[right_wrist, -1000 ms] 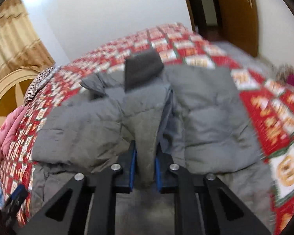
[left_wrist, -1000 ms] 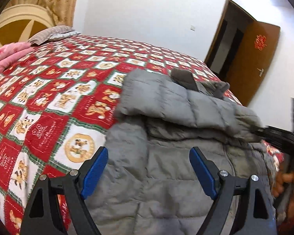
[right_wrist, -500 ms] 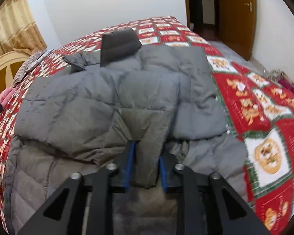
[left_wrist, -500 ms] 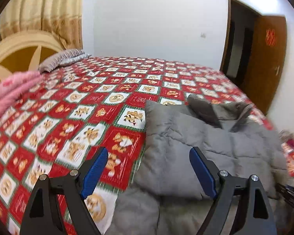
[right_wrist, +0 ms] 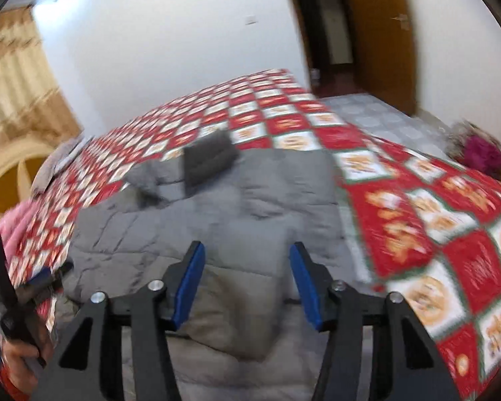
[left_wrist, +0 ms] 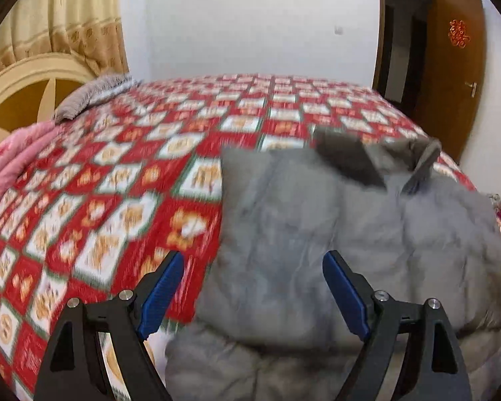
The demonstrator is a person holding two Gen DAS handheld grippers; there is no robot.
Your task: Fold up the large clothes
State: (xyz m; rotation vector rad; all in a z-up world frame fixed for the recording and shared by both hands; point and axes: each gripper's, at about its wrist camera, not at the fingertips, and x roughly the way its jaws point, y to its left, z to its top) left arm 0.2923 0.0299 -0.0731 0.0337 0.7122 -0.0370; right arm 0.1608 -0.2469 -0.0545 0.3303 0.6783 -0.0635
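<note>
A grey puffer jacket (left_wrist: 350,244) lies on the red patterned bedspread (left_wrist: 123,193), both sleeves folded across its front. It also shows in the right wrist view (right_wrist: 217,207). My left gripper (left_wrist: 254,287) is open and empty, above the jacket's left edge. My right gripper (right_wrist: 247,284) is open and empty, just above a sleeve cuff (right_wrist: 237,307) that lies flat on the jacket. The left gripper also shows in the right wrist view (right_wrist: 40,277), held in a hand at the far left.
A pink quilt (left_wrist: 13,163) and a grey pillow (left_wrist: 90,97) lie by the headboard (left_wrist: 23,93) on the left. A brown door (left_wrist: 451,77) stands open on the right. A dark red bundle (right_wrist: 481,153) lies on the floor beyond the bed.
My right gripper has opened and let go of the sleeve cuff, which now lies on the jacket. My left gripper has stayed open and drawn back toward the jacket's near left side.
</note>
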